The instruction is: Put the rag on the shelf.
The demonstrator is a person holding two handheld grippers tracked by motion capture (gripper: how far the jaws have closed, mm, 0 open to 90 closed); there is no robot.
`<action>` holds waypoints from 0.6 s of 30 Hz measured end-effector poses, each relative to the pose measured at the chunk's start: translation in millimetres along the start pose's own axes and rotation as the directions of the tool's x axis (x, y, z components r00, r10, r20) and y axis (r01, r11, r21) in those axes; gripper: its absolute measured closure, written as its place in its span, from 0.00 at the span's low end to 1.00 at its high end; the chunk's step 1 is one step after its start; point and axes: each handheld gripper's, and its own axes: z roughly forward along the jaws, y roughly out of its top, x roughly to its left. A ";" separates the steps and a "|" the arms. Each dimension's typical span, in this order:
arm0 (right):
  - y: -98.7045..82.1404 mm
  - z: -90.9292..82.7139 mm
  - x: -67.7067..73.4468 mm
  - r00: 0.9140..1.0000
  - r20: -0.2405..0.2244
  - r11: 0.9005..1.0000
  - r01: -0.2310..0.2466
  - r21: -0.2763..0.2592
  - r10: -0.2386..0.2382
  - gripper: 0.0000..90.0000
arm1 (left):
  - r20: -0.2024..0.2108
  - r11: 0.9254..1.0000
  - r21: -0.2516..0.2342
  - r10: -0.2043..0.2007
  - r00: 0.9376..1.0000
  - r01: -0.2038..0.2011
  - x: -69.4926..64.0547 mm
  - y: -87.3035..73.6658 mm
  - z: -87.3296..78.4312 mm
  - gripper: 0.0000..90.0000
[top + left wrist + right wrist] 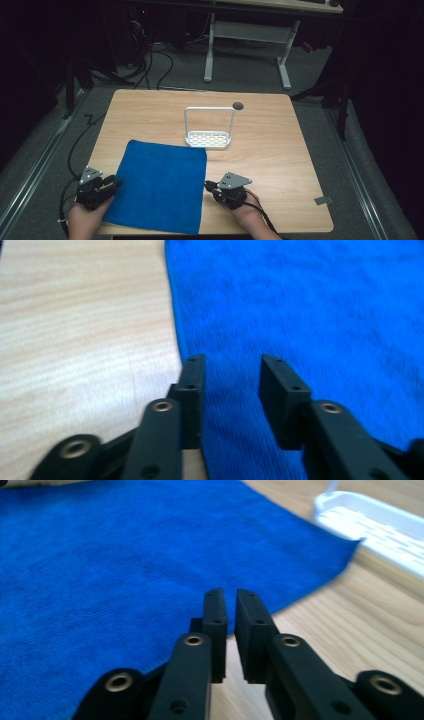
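Note:
A blue cloth [160, 185] lies flat on the near left part of the wooden table [280, 155]. My left gripper [116, 184] is at the cloth's left edge. In the left gripper view, the left gripper [234, 360] has its jaws apart over the blue cloth [300, 300], with fabric showing in the gap. My right gripper [207, 186] sits at the cloth's right edge. In the right gripper view, the right gripper [230, 594] has its jaws drawn together to a thin slit at the hem of the blue cloth [125, 555]. I cannot tell whether fabric is caught there.
A white slotted rack [209, 139] with a tall wire handle stands at the table's middle, just past the cloth's far right corner; the same white rack [380, 530] shows in the right gripper view. A small dark disc [238, 105] lies behind it. A grey tag [323, 200] lies near the right edge.

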 end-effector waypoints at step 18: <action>1.0 27.7 4.9 0.998 -0.054 0.988 0.024 0.152 -0.016 1.00 | 0.008 0.998 0.036 0.052 0.999 -0.053 -7.8 -11.6 -2.7 0.93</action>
